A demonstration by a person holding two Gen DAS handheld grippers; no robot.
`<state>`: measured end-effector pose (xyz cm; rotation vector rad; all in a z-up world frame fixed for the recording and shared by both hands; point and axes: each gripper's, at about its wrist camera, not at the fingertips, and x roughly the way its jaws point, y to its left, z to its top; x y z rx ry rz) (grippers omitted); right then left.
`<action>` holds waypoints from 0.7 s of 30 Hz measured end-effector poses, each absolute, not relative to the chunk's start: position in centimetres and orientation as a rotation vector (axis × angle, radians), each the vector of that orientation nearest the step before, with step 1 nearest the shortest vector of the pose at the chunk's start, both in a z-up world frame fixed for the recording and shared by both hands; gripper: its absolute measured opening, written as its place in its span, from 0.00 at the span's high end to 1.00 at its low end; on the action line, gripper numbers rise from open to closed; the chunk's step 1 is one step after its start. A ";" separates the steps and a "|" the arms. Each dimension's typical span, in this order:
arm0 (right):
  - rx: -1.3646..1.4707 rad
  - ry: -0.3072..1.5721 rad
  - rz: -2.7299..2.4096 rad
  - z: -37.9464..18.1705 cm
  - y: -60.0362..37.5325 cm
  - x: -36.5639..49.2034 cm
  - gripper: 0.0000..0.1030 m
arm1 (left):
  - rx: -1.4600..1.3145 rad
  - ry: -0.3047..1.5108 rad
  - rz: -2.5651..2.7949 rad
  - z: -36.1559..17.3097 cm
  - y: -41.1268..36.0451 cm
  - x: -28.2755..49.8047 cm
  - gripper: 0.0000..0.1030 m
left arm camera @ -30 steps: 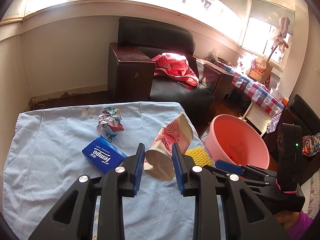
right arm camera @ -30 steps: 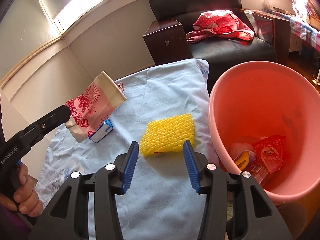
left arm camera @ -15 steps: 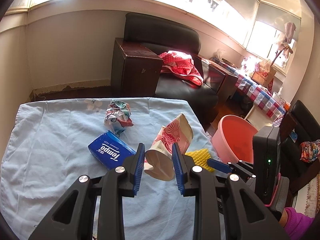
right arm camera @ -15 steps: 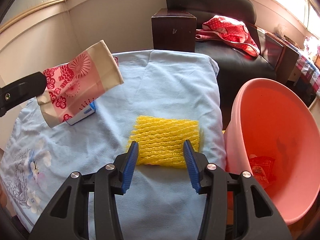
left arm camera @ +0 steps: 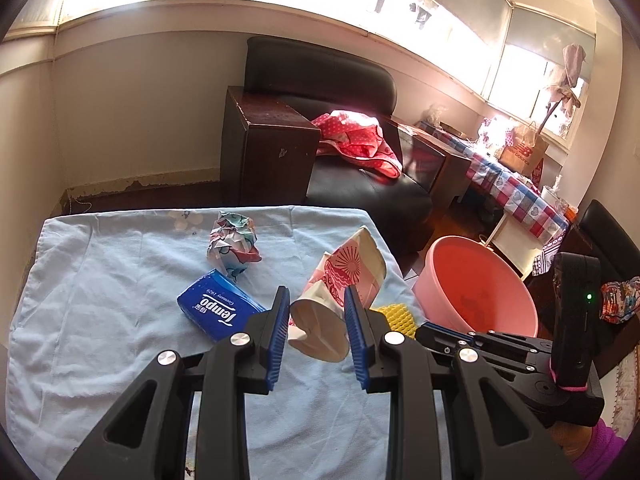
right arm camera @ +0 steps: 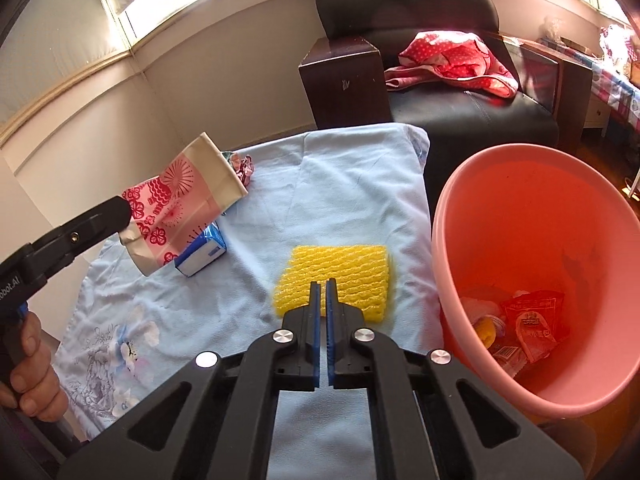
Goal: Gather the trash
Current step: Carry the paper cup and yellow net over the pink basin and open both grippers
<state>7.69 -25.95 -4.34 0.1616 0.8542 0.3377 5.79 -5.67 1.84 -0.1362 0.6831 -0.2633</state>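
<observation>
Right claw [right arm camera: 322,285] just clenched empty above ribbed yellow foam net [right arm camera: 334,281]; left claw [left arm camera: 316,307] grasping crumpled paper cup [left arm camera: 340,284].

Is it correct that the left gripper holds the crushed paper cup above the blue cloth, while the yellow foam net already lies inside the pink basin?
Not quite. The left gripper does hold the paper cup, but the right wrist view shows the yellow foam net on the blue cloth, beside the pink basin.

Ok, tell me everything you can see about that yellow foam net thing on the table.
The yellow foam net is a flat, roughly rectangular sleeve of soft-looking mesh with wavy ribbed rows. It lies on the light blue cloth, near the edge beside the pink basin. The right gripper has just closed, its jaws nearly together over the net's near edge; whether they pinch any foam I cannot tell. Nothing else touches it.
</observation>
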 end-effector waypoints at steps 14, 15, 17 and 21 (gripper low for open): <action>0.032 0.930 0.389 -5.9 -24.0 7.0 0.54 | -0.125 0.699 -0.274 1.4 -6.3 5.8 0.74; -0.022 0.922 0.389 -5.8 -23.5 7.1 0.54 | -0.128 0.700 -0.272 1.4 -6.2 5.9 0.74; -0.129 0.910 0.394 -5.4 -22.6 7.5 0.54 | -0.139 0.704 -0.266 1.2 -5.7 6.1 0.74; -0.259 0.957 0.481 -5.6 -21.5 9.4 0.54 | -0.161 0.706 -0.253 0.8 -4.8 6.3 0.74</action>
